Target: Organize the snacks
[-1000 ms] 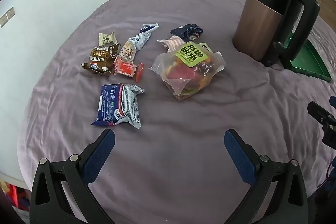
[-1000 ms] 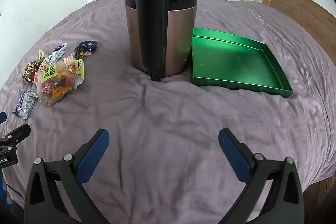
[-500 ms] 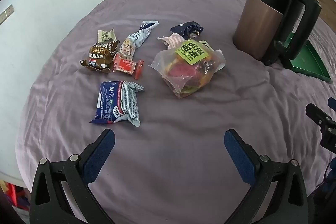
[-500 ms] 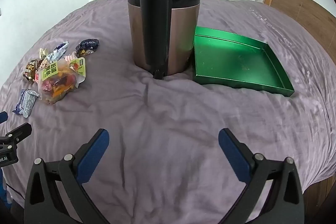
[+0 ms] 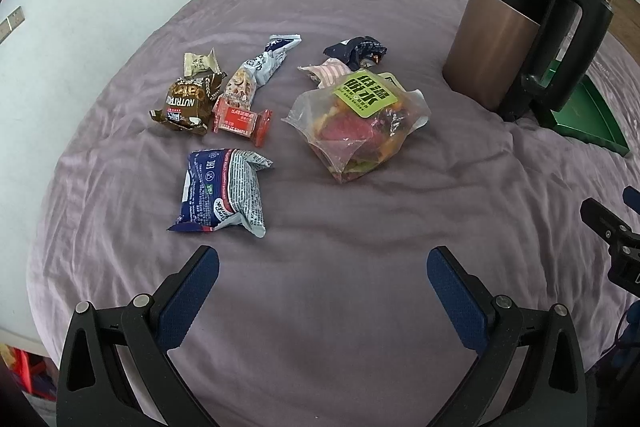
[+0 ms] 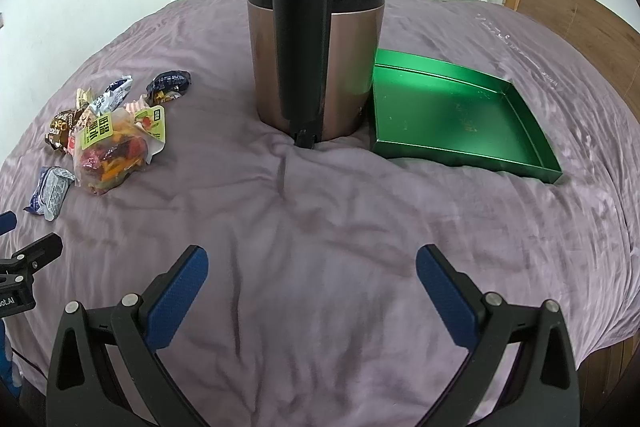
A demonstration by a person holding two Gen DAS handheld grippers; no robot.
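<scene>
Several snack packets lie on the purple bedspread (image 5: 360, 307). A blue-and-white packet (image 5: 222, 193) is nearest my left gripper (image 5: 322, 267), which is open and empty just short of it. A clear bag with a green label (image 5: 360, 119), a red bar (image 5: 240, 119), a brown packet (image 5: 186, 103), a long nut packet (image 5: 256, 75), a pink packet (image 5: 328, 73) and a dark blue packet (image 5: 356, 49) lie beyond. A green tray (image 6: 456, 115) sits right of the kettle. My right gripper (image 6: 312, 267) is open and empty, facing the kettle.
A tall copper-and-black kettle (image 6: 316, 39) stands between the snacks and the tray, its handle towards my right gripper; it also shows in the left wrist view (image 5: 516, 35). A wooden headboard (image 6: 580, 23) is at the right. White doors and wardrobes stand behind.
Both grippers have edged forward a little; the snacks and kettle look slightly nearer. Nothing on the bed has moved, and both grippers stay open.
</scene>
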